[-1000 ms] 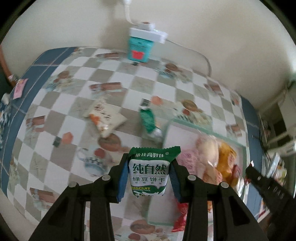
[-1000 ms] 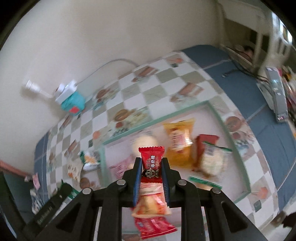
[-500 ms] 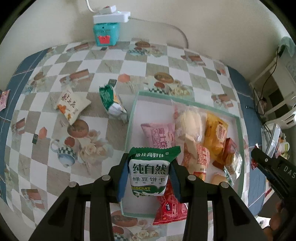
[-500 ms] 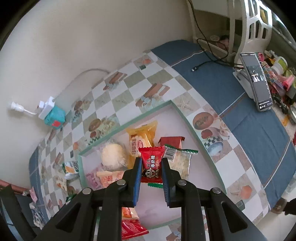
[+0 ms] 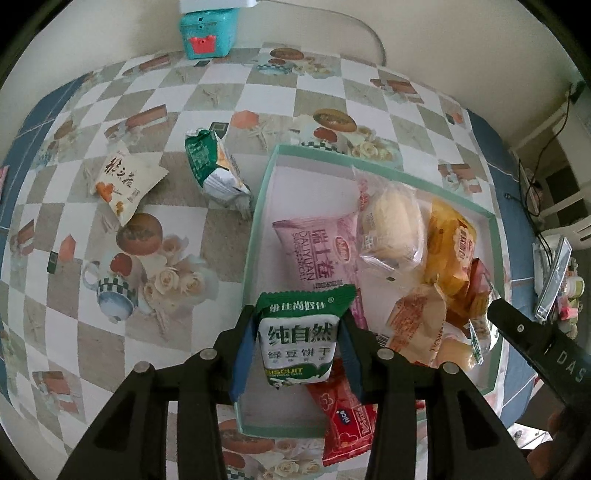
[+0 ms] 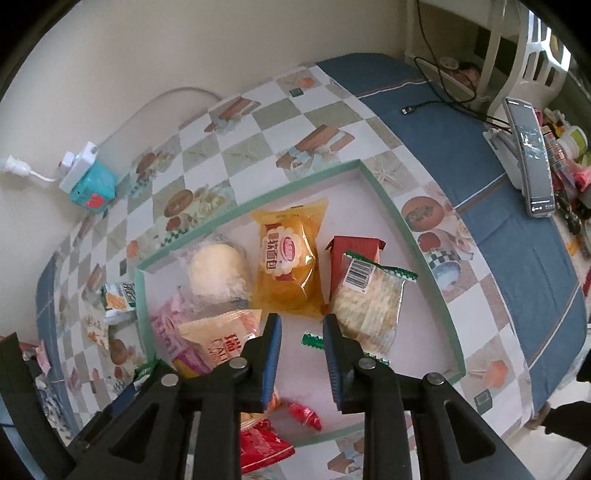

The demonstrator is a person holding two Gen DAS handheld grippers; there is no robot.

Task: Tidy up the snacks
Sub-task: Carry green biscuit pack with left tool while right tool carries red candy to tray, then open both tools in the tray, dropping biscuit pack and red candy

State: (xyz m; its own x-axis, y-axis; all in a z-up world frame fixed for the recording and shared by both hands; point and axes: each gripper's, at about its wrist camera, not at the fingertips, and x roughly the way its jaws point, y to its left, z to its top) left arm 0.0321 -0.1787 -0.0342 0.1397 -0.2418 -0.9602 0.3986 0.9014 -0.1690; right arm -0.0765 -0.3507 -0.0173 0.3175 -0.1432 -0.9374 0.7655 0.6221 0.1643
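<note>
My left gripper (image 5: pixel 298 349) is shut on a green and white biscuit pack (image 5: pixel 299 338) and holds it above the near left part of the green-rimmed tray (image 5: pixel 258 206). My right gripper (image 6: pixel 301 354) is open and empty above the tray (image 6: pixel 413 236). A small red candy (image 6: pixel 304 415) lies in the tray just below it. The tray holds several snacks: a yellow bun pack (image 6: pixel 288 258), a round white bun (image 6: pixel 218 271), a clear cracker pack (image 6: pixel 369 302) and a pink pack (image 5: pixel 317 254).
On the checked tablecloth left of the tray lie a green foil pack (image 5: pixel 214 170) and a white pack (image 5: pixel 123 181). A teal box (image 5: pixel 208 35) with a power strip stands by the wall. A phone on a stand (image 6: pixel 528 147) and cables are at the right.
My right gripper has opened and the red candy it held has dropped into the tray. My left gripper has moved closer over the tray, still holding the biscuit pack.
</note>
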